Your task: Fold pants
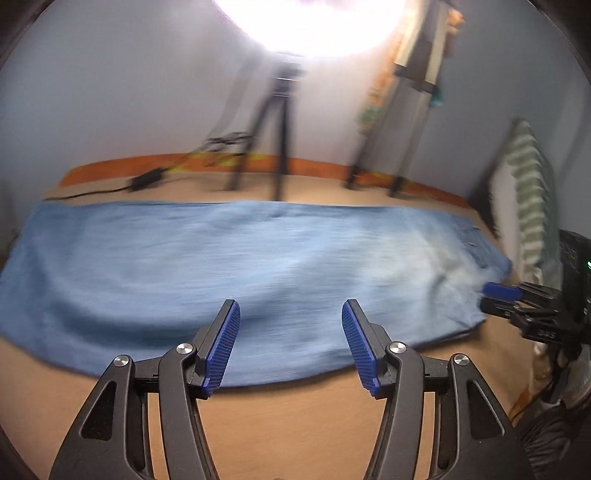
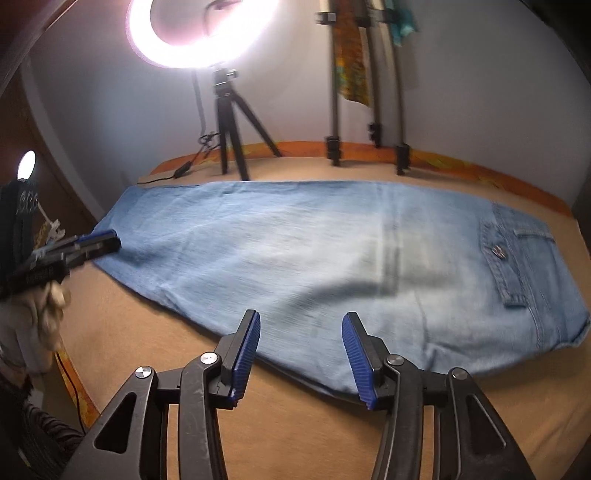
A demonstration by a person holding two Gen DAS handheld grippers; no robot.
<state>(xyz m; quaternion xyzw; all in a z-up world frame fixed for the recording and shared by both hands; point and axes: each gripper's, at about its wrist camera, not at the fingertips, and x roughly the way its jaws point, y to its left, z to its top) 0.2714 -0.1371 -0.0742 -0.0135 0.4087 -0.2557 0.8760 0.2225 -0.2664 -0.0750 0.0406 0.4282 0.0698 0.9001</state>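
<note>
Light blue jeans lie flat and folded lengthwise across a tan surface, blurred in the left wrist view. My left gripper hovers open over their near edge with nothing between its blue pads. In the right wrist view the jeans show a buttoned back pocket at the right end. There my right gripper stands open above the near edge, holding nothing. The left gripper shows by the leg end at the left. The right gripper shows by the waist end.
A ring light on a black tripod stands behind the jeans, with a cable and adapter beside it. Grey stand legs rise at the back right. A striped cushion leans at the right. A hand holds the left gripper.
</note>
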